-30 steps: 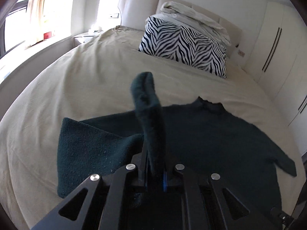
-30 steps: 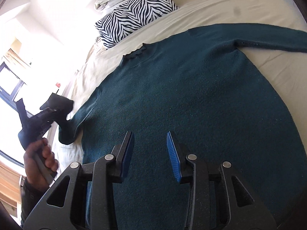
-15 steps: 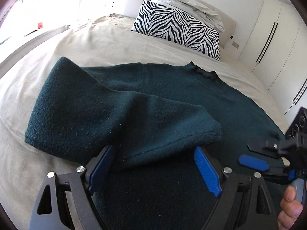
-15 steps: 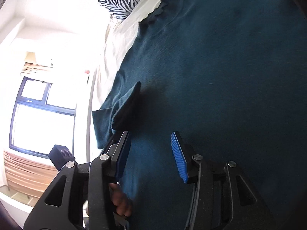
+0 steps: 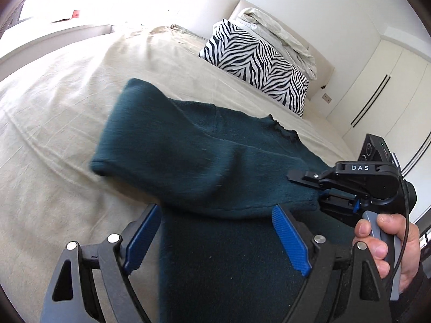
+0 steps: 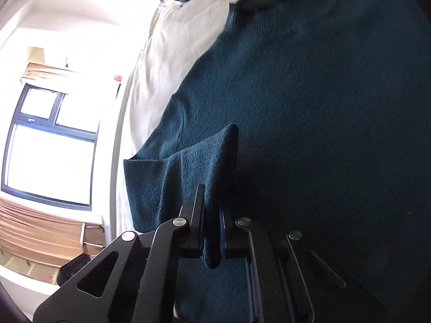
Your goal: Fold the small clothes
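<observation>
A dark green sweater (image 5: pixel 242 161) lies flat on the big beige bed (image 5: pixel 67 107), near the zebra pillow (image 5: pixel 258 62). Its sleeve (image 5: pixel 175 158) is now folded over. The left gripper (image 5: pixel 215 239) just let go and stands open. The right gripper (image 6: pixel 211 231) has pinched what is probably the cuff, ready to fold more.

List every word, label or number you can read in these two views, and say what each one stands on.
"DAS": white letters on the black body of the right gripper, seen in the left wrist view.
No other text can be read. The small red item on the window sill is too washed out to show any lettering.
The right wrist view shows no writing.
</observation>
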A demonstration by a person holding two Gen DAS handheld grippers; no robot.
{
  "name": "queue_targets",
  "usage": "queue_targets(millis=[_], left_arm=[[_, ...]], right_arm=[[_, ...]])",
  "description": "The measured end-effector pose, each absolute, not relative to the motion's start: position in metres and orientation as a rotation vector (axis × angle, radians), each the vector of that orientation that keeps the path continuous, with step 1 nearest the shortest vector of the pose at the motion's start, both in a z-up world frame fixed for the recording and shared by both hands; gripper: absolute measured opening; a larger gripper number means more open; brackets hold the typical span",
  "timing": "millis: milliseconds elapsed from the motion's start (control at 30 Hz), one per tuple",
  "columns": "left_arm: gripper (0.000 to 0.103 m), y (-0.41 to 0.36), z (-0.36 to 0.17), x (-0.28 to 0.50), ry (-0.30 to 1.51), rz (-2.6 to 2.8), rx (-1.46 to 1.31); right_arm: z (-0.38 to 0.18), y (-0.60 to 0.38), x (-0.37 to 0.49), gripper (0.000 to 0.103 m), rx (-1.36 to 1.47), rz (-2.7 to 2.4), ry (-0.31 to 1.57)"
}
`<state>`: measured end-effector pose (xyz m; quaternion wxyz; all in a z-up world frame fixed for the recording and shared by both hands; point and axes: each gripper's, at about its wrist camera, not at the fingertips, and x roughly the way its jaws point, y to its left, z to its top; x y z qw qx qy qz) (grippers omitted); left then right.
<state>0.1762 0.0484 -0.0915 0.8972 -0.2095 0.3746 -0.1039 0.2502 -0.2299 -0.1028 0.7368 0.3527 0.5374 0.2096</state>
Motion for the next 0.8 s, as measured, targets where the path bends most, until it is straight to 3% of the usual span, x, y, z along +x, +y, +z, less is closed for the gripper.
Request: queue_targets(millis=[67, 200, 400, 733, 800], left_arm=[[0.084, 0.062, -0.091, 0.169, 0.77, -0.202, -0.482], [0.069, 0.083, -0.088, 0.17, 0.779, -0.189, -0.54], [0.057, 0.106, -0.076, 0.193, 0.762, -0.2, -0.595], [0.057, 0.102, -0.058, 0.271, 0.798, -0.322, -0.623], [0.061, 0.094, -0.061, 0.291, 0.83, -0.381, -0.661]], right_arm=[[-0.089, -0.253, 0.249, 0.007, 0.779, 0.426, 1.13], [-0.075, -0.305, 0.249, 0.007, 0.775, 0.319, 1.079], [-0.085, -0.369, 0.231, 0.007, 0.821, 0.193, 1.061], [-0.104, -0.431, 0.221, 0.007, 0.827, 0.102, 1.044], [-0.108, -0.433, 0.223, 0.007, 0.829, 0.1, 1.055]])
